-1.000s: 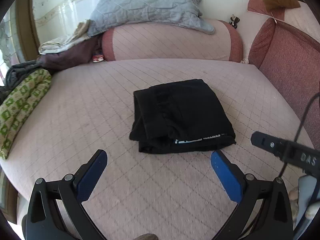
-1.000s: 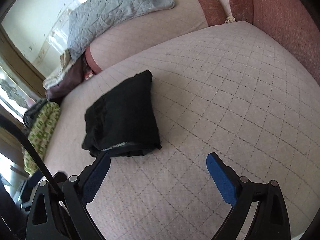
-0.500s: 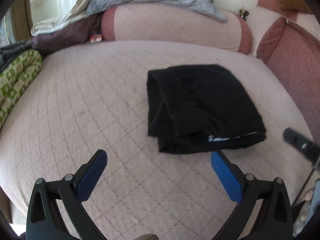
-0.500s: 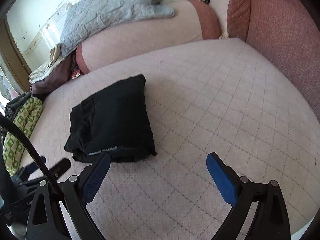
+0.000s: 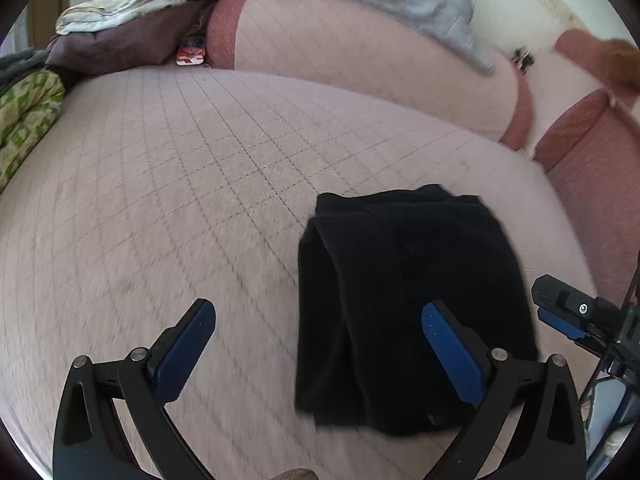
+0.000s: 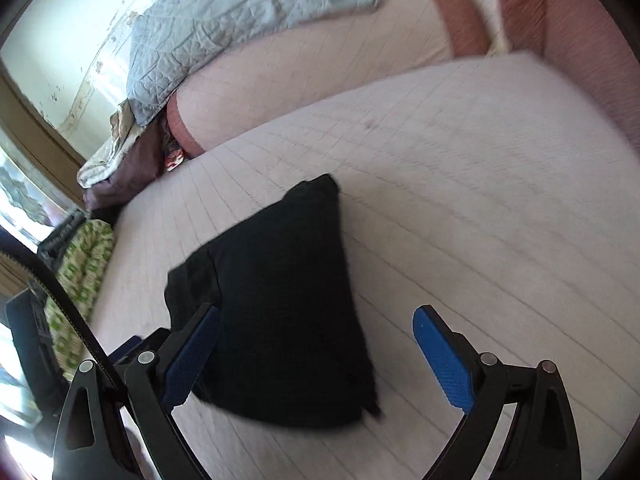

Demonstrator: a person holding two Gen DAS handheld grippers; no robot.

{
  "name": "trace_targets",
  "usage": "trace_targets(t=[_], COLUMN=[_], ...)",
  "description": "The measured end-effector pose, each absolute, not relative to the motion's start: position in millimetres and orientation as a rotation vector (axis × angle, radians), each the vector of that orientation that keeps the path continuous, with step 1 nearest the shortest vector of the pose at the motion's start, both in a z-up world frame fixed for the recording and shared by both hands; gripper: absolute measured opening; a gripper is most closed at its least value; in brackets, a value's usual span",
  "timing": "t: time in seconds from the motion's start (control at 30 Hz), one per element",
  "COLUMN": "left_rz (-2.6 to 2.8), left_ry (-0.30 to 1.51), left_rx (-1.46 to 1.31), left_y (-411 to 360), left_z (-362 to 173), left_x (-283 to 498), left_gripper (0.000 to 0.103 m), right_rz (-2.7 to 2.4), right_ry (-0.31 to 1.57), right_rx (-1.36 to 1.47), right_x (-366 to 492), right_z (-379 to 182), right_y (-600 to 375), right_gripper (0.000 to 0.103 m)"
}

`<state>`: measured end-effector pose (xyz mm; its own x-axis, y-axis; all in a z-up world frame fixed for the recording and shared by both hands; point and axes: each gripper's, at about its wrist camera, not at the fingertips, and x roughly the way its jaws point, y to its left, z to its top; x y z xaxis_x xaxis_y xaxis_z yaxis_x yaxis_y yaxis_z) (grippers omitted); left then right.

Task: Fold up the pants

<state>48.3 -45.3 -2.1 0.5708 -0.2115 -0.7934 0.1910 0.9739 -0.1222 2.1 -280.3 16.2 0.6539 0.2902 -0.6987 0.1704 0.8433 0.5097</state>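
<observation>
Pants folded, under both splayed hand-held grippers.

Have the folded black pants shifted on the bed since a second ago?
Cannot tell; both cameras moved. The pants look equally far from the bolster as before.

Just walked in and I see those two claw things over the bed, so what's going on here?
A person holds a claw in each hand over a pair of black pants lying folded into a compact bundle on the quilted pink bed. The left claw and the right claw are both open, near the bundle's close edge, and neither grips the fabric. Both views are motion-blurred. The folding looks mostly done.
</observation>
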Motion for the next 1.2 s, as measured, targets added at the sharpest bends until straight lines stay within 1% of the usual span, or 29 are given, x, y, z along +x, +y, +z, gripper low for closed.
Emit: trace_targets(t=[0.03,0.1,0.13,0.17,0.2,0.23,0.3,0.4,0.5,0.53,0.6,0.63,0.67,0.73,0.8,0.87,0.93,0.97,1.07,1.13,1.2], left_rz=[-0.258,-0.312,-0.355,-0.362,-0.359,-0.384,-0.38,-0.385,-0.399,-0.396,-0.401,-0.427,-0.441,-0.453,-0.458,-0.444,-0.398,-0.348,-0.299,-0.284,-0.274], left_ry=[0.974,1.043,1.071,1.068,1.058,1.058,1.038,1.001,0.974,0.979,1.013,1.047,1.069,1.081,1.045,1.004,0.999,1.021,1.07,1.048,0.988], left_rx=[-0.035,-0.095,-0.155,-0.184,-0.181,-0.177,-0.157,-0.139,-0.168,-0.17,-0.178,-0.219,-0.256,-0.333,-0.377,-0.387,-0.34,-0.295,-0.28,-0.258,-0.193], left_y=[-48,-49,-49,-50,-52,-58,-67,-77,-81,-81,-77,-72,-68,-56,-47,-40,-39,-44,-51,-54,-61], left_z=[-11,-25,-32,-35,-34,-30,-23,-14,-10,-12,-19,-23,-24,-19,-8,2,1,-6,-25,-21,-6], left_x=[60,75,81,83,83,84,84,92,110,118,127,131,134,135,131,126,127,131,137,132,121], left_gripper=[0.096,0.082,0.08,0.079,0.065,0.06,0.057,0.055,0.056,0.058,0.068,0.068,0.068,0.068,0.068,0.068,0.068,0.068,0.068,0.068,0.068], right_rz=[0.088,0.125,0.154,0.189,0.221,0.237,0.255,0.256,0.205,0.183,0.115,0.084,0.074,0.073,0.044,0.03,0.025,0.017,-0.001,0.0,-0.016], right_ry=[0.884,0.914,0.923,0.931,0.943,0.954,0.935,0.888,0.836,0.829,0.838,0.871,0.883,0.863,0.809,0.755,0.741,0.748,0.842,0.873,0.844], right_rx=[0.606,0.674,0.714,0.746,0.77,0.786,0.77,0.692,0.649,0.638,0.61,0.603,0.615,0.646,0.628,0.599,0.577,0.566,0.554,0.601,0.619], right_x=[10,28,36,42,48,52,55,57,60,62,64,66,66,62,52,39,30,28,32,32,25], right_z=[9,-8,-15,-21,-26,-29,-23,-2,11,11,1,-7,-11,-6,7,23,28,27,6,-7,-1], right_y=[-282,-286,-287,-287,-287,-286,-284,-278,-283,-285,-289,-291,-296,-304,-310,-311,-310,-307,-303,-305,-306], right_gripper=[0.099,0.096,0.094,0.083,0.064,0.061,0.046,0.041,0.04,0.042,0.061,0.066,0.074,0.075,0.075,0.076,0.08,0.083,0.084,0.084,0.084])
